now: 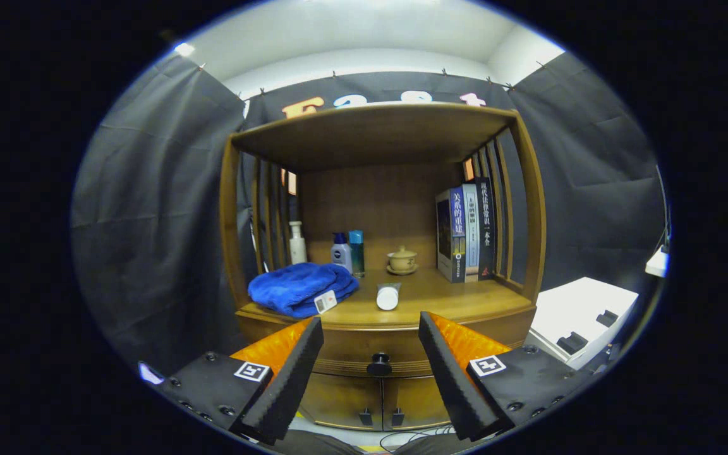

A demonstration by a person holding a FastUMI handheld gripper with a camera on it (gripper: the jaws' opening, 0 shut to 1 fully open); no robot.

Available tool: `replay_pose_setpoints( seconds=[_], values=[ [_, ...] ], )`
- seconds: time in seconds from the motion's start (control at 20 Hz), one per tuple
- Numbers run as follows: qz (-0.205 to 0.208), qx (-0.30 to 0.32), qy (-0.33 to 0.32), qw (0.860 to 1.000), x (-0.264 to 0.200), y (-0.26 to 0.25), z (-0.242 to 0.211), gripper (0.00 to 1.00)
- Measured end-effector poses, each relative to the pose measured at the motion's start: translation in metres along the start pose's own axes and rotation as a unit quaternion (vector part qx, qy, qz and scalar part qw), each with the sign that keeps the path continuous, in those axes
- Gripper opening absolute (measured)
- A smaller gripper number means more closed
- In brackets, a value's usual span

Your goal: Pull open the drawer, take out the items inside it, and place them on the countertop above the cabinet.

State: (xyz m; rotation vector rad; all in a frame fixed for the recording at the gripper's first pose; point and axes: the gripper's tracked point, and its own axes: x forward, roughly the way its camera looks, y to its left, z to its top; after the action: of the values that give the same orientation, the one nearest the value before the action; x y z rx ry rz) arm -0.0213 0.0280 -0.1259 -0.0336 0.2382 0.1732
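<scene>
A wooden cabinet stands ahead with its drawer [345, 354] shut under the countertop [440, 300]. The drawer's round dark knob [378, 364] sits between my fingers, some way beyond them. My gripper [370, 373] is open and holds nothing. On the countertop lie a blue towel [301, 287] with a small white device [325, 301] on its edge, and a white bottle [387, 296] on its side. What is inside the drawer is hidden.
At the back of the countertop stand a white pump bottle [297, 242], two blue bottles [348, 253], a small lidded teacup [402, 260] and upright books [465, 230]. Two cabinet doors [380, 398] are below the drawer. A white box [582, 319] sits to the right.
</scene>
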Motion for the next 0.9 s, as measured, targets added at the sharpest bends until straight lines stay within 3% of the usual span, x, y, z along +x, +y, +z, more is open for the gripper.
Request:
replay_pose_setpoints(
  seconds=[0.2,0.4,0.9],
  values=[
    [0.014,0.018,-0.027,0.999,-0.035,0.0,0.03,0.99],
    [0.0,0.001,-0.049,0.999,-0.044,-0.007,0.047,0.99],
    [0.005,0.014,-0.034,0.999,-0.042,0.0,0.041,0.99]
  ],
)
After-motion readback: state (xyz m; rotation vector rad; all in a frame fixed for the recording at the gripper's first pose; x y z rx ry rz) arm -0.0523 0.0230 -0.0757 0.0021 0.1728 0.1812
